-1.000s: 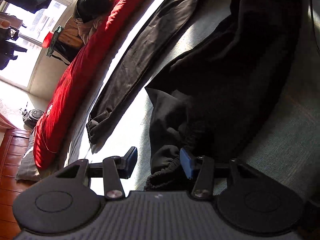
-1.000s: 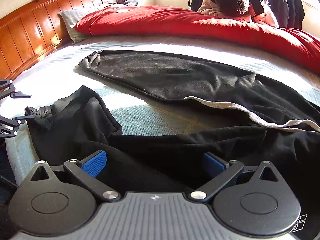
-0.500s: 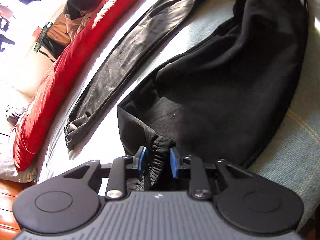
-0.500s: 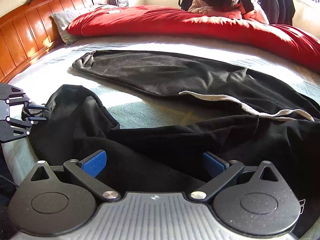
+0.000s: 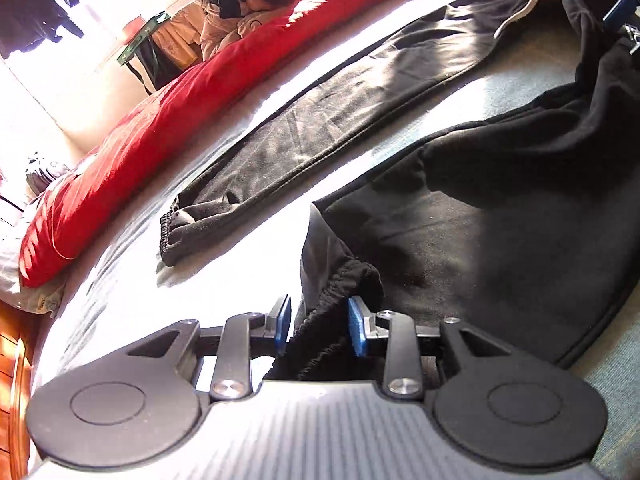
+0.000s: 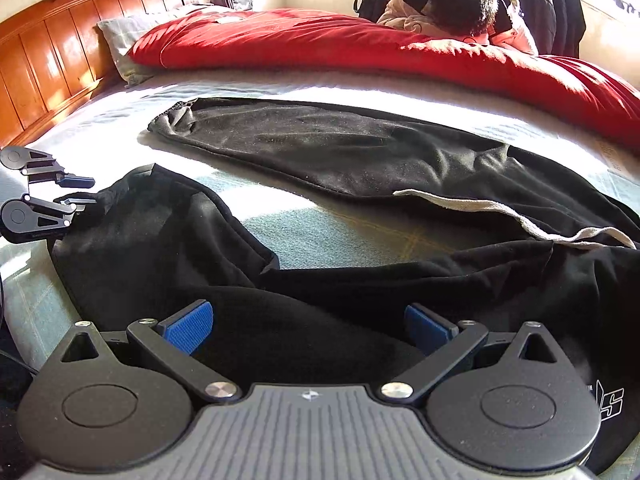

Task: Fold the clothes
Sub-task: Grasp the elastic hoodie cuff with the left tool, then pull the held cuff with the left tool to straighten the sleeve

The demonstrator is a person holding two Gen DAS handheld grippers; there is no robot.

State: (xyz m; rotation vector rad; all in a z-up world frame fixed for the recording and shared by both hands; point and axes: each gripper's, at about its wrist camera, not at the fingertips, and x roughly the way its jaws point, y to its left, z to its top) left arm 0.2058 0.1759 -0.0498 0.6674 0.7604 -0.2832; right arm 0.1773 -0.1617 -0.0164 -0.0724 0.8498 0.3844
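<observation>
Having clamped the elastic cuff of the black trousers half a second ago, the left gripper is now easing apart again, the cuff standing loose between its blue pads. The right gripper is hanging spread wide over the waist end, touching nothing I can make out. Two trouser legs are lying across the bed, one red duvet behind. Only the right view is showing the wooden headboard and both grippers.
</observation>
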